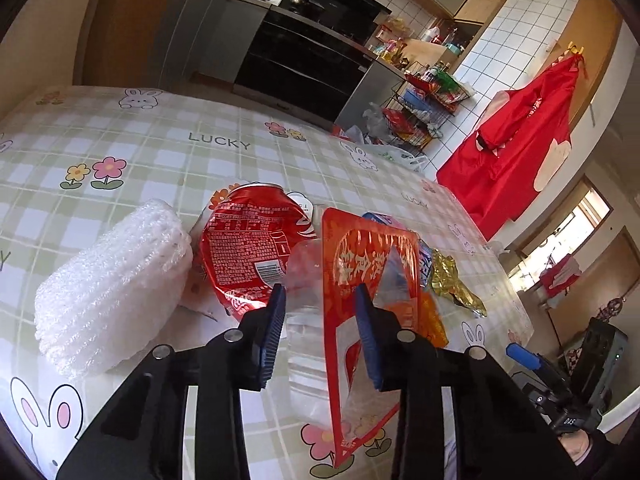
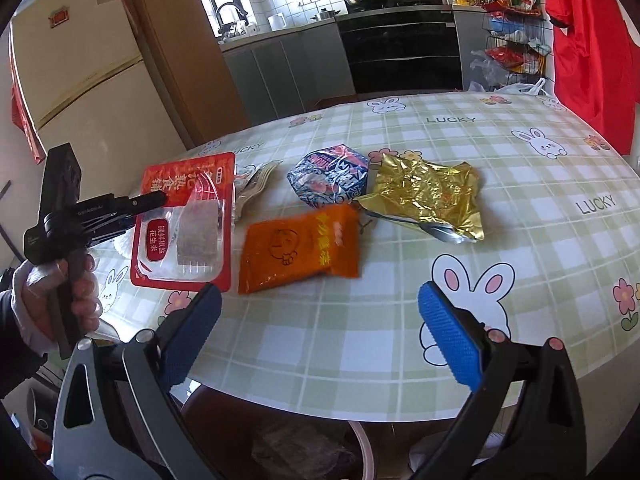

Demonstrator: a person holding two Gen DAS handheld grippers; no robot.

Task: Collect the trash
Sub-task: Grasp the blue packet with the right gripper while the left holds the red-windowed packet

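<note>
We are bracketing a clear plastic bottle (image 1: 304,320) and red snack pouch (image 1: 360,280) with our left gripper (image 1: 320,300), whose grip we cannot confirm. Our right gripper (image 2: 320,304) is hovering, pads apart, near an orange packet (image 2: 298,248) on the surface (image 2: 520,152).

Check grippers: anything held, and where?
Right gripper: open, empty. Left gripper straddles the red pouch near its edge, over clear plastic; actual clamping can't be told.

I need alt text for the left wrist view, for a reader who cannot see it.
The left tongs close around a red snack pouch and a clear plastic bottle on a checked tablecloth with rabbits. A crushed red can and bubble wrap lie to the left.
</note>
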